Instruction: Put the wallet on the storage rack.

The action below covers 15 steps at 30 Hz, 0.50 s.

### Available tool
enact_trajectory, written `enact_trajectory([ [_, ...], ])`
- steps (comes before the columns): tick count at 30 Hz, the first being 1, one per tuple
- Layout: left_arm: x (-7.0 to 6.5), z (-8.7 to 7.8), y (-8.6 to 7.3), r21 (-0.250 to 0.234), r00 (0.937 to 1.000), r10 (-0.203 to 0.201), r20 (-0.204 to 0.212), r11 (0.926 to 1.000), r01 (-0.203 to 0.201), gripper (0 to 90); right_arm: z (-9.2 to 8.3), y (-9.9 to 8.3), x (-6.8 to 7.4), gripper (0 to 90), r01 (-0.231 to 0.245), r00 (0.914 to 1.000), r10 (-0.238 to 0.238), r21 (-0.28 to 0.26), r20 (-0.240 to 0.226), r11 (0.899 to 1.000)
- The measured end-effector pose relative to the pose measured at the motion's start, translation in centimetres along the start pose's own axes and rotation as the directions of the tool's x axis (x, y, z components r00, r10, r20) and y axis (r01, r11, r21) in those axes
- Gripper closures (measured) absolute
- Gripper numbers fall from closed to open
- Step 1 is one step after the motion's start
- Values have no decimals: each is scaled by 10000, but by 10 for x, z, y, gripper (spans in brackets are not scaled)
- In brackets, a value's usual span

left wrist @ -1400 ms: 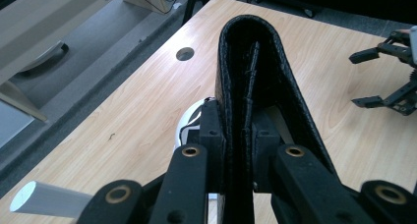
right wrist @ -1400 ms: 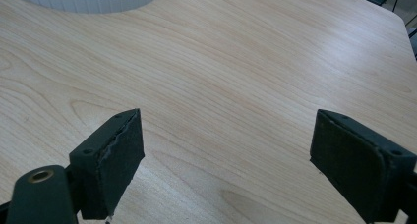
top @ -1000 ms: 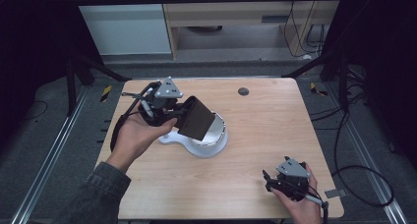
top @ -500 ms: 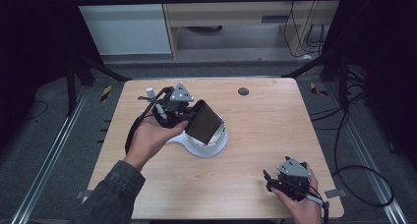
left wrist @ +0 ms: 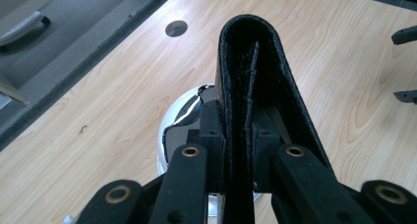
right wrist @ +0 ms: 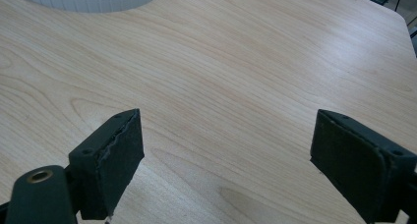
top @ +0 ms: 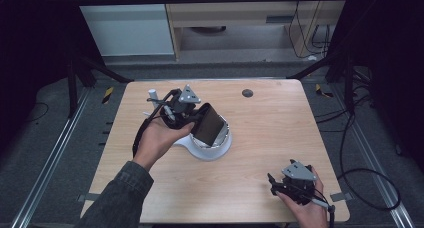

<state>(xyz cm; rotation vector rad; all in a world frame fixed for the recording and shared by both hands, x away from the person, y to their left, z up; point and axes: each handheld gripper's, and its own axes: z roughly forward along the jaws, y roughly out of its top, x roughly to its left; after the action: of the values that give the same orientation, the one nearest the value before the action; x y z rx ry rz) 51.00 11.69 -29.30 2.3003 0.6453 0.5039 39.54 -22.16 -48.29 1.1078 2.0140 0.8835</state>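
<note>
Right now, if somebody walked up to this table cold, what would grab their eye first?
Most likely the flat black case, clamped between the jaws of the left gripper and held tilted over the white, shiny-topped round stand near the middle of the wooden table. Next, the right gripper at the near right corner, resting low with its jaws wide apart and nothing between them.

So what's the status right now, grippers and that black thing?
Left gripper shut on black wallet, over the white round holder. Right gripper open, empty, low over the table. Nothing in the way.
</note>
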Motion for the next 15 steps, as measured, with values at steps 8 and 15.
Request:
enact_trajectory([
  [8,-3,13,-3,111,9999,-77,104,9999,76,801,0,0,0,127,-7,10000,7,11,1,10000],
  [15,-4,23,-3,184,9997,-180,161,9997,177,800,0,0,0,127,-53,10000,53,16,2,10000],
])
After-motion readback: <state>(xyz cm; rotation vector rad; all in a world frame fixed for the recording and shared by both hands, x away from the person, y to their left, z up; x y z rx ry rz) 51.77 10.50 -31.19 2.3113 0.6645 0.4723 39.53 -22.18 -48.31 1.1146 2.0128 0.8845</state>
